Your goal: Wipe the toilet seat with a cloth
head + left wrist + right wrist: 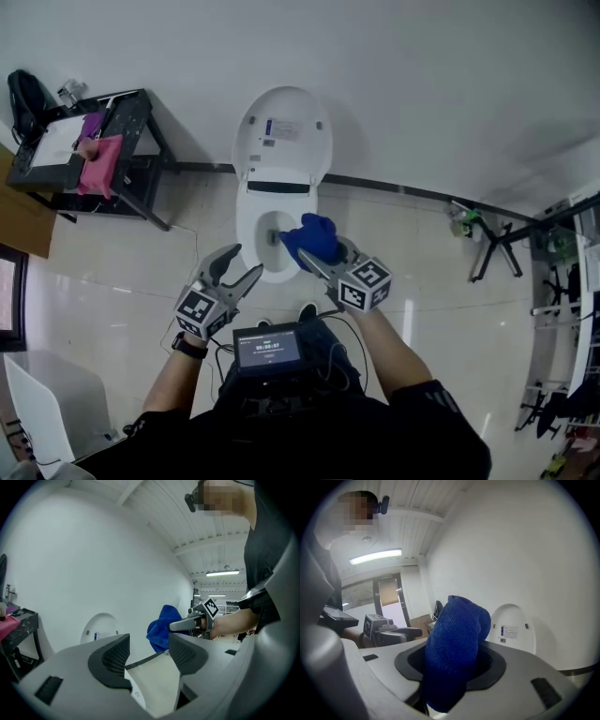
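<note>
Closest to us is the little screen (268, 347) strapped at chest height, and just past it our left claw (242, 265) hangs wide open with nothing in it, near the front of the toilet seat (247, 230). Our right claw (315, 261) is clamped tight on the bunched blue cloth (309, 238) over the seat's right side, though we can't tell if it's touching. Looks like wiping is only starting, so next we'd press the cloth down and drag it round the rim.
</note>
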Action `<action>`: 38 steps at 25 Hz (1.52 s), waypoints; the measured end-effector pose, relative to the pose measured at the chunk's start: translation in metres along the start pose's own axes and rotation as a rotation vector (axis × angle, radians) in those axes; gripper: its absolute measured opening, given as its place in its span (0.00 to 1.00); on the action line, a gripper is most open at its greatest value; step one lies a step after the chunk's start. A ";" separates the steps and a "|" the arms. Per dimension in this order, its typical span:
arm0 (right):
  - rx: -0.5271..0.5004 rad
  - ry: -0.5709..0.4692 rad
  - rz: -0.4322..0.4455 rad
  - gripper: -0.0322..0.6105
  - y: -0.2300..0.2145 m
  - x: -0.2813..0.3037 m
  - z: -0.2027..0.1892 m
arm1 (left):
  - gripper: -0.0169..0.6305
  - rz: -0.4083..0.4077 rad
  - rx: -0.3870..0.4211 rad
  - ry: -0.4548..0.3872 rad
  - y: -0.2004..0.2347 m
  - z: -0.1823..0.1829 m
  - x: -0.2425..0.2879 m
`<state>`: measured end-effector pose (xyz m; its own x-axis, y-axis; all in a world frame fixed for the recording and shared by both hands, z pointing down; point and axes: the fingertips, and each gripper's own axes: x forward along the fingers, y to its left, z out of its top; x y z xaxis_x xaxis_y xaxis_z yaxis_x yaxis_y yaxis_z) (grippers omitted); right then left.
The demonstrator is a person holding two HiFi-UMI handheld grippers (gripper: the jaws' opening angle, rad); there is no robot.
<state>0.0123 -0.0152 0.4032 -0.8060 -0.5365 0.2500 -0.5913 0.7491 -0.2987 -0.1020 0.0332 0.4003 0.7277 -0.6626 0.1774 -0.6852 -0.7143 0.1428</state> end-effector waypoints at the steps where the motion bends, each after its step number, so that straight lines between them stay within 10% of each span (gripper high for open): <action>1: -0.001 -0.017 0.002 0.36 0.005 -0.009 0.009 | 0.43 -0.001 0.008 -0.007 -0.005 0.005 -0.001; 11: 0.040 -0.159 0.064 0.36 0.017 -0.075 0.068 | 0.43 0.053 -0.016 -0.085 -0.050 0.062 0.001; 38: 0.071 -0.189 0.102 0.35 0.025 -0.088 0.074 | 0.43 0.091 0.064 -0.114 -0.051 0.072 -0.010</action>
<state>0.0665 0.0224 0.3058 -0.8484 -0.5278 0.0398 -0.5014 0.7774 -0.3797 -0.0722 0.0597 0.3207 0.6644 -0.7437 0.0745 -0.7474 -0.6609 0.0683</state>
